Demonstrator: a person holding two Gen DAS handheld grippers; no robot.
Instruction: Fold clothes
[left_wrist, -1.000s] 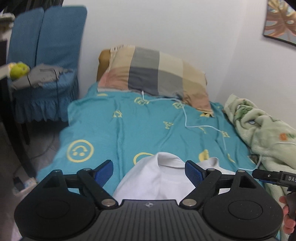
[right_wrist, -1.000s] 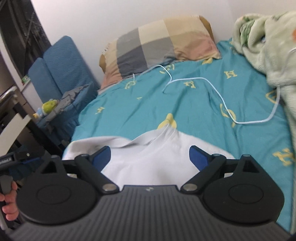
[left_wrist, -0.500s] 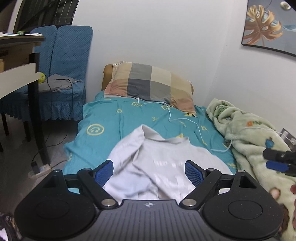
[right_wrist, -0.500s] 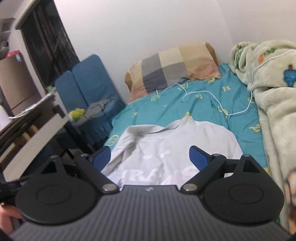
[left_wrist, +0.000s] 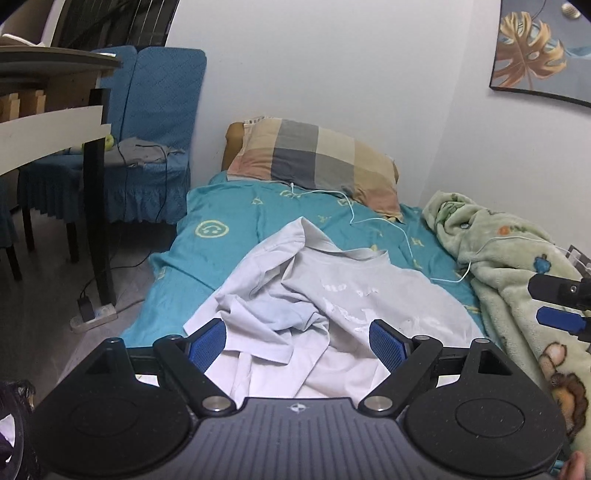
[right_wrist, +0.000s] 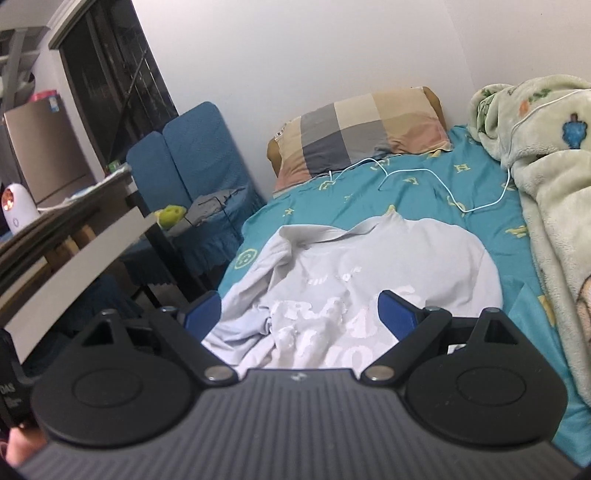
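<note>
Both your grippers are empty: left gripper (left_wrist: 297, 341) has its fingers spread wide with nothing between them, right gripper (right_wrist: 299, 314) the same, both held above the near end of the white T-shirt (left_wrist: 343, 295). The shirt lies on the teal bedsheet (left_wrist: 229, 251), printed front up, collar toward the pillow (left_wrist: 317, 162), its left side rumpled with a sleeve bunched over the body. Expect thin, limp cotton: light, no stiffness, it'll sag and drag on the sheet, and one layer can slip out if you pinch shallow. My call: flatten first, so take the bunched sleeve at its hem on the shirt's left and pull it outward, then pinch shoulder and bottom hem together for the fold. The bed under it is soft, so it'll give when you press down. Right of the shirt, a green fleece blanket (left_wrist: 517, 266) is heaped just beside it; could snag. Beyond the collar a white cable (left_wrist: 380, 221) trails across the sheet; keep clear. Left of the shirt, off the bed: a desk (left_wrist: 48, 125) and a blue chair (left_wrist: 147, 110) with grey cloth. White wall behind the pillow, a framed leaf print (left_wrist: 535, 48) up right.
</note>
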